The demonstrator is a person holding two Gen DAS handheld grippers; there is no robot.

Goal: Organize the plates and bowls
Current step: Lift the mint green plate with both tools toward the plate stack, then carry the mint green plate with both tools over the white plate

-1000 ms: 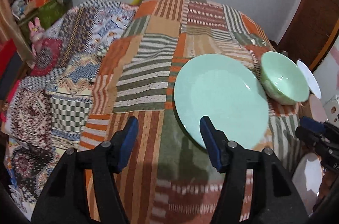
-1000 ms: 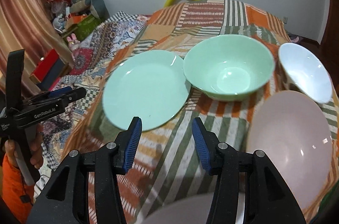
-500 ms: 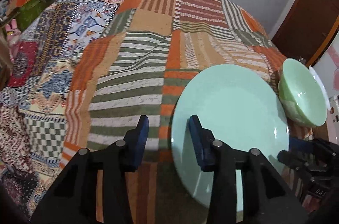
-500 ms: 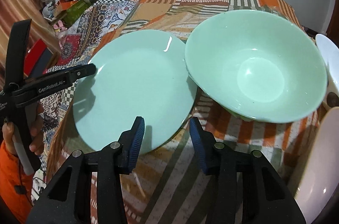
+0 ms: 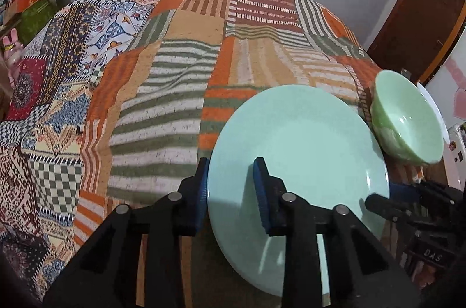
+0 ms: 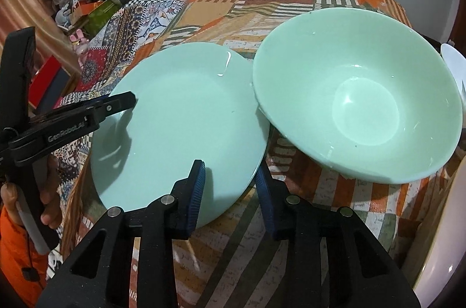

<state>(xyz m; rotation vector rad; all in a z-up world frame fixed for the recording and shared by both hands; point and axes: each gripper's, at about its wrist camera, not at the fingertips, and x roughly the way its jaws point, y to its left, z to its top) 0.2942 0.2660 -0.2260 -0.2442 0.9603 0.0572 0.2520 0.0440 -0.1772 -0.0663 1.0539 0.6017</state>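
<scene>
plate: mint-green plate point(image 5: 303, 150) lies flat on the patchwork striped blanket point(image 5: 174, 92), green bowl point(image 6: 358, 107) just beside it, rims about touching
left hand-held gripper point(image 5: 231, 191): jaws closing, straddling the plate's near-left rim, one blue pad outside the edge, one over the plate face; pads look not yet pressed on it, hard to be sure from this angle
right hand-held gripper point(image 6: 231, 191): jaws closing, straddling the plate's near-right rim, gap to the pads visible
bowl: tilted toward the camera in the right wrist view
others: white bowl point(image 6: 454, 69) at far right edge, pinkish dish point(image 6: 442, 249) at lower right
person: orange sleeve point(image 6: 14, 258), hand on the left gripper handle
</scene>
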